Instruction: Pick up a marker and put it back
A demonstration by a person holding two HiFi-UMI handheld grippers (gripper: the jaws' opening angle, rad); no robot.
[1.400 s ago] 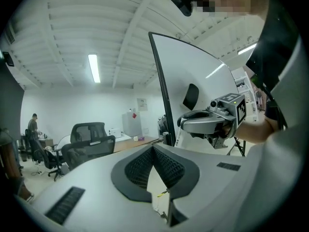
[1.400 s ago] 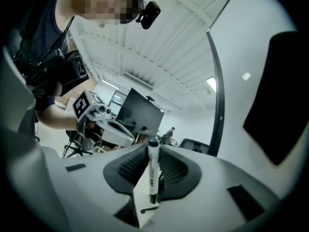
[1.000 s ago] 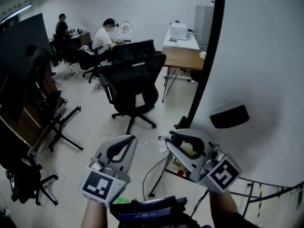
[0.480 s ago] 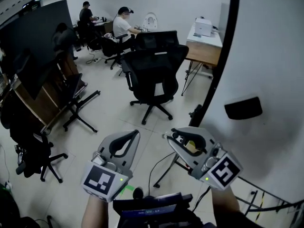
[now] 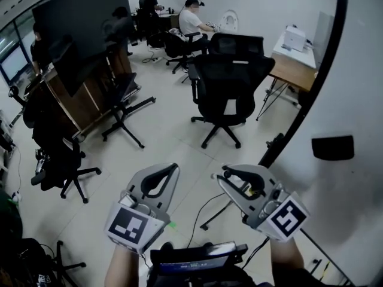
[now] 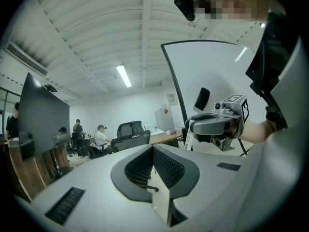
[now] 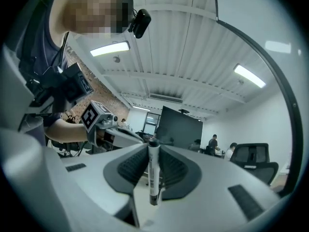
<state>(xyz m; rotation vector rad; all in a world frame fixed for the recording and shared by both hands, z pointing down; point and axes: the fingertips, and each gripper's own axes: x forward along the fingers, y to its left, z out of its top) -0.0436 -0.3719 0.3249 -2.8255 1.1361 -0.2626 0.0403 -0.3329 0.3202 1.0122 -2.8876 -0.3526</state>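
Right gripper (image 5: 221, 175) clamped on a white marker (image 7: 153, 173), left gripper (image 5: 171, 169) jaws together with nothing inside, black office chair (image 5: 230, 82) ahead

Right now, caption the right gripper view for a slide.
Right claw grips a white marker upright; left claw hangs alongside, office behind.

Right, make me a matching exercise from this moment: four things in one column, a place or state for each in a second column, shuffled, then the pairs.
Things
1. left tongs
2. right tongs
3. black office chair
4. dark block

Places or states
A. on the whiteboard
B. shut on the marker
C. standing on the floor
D. shut, nothing between

Pairs: 1-D, 2-B, 3-C, 4-A
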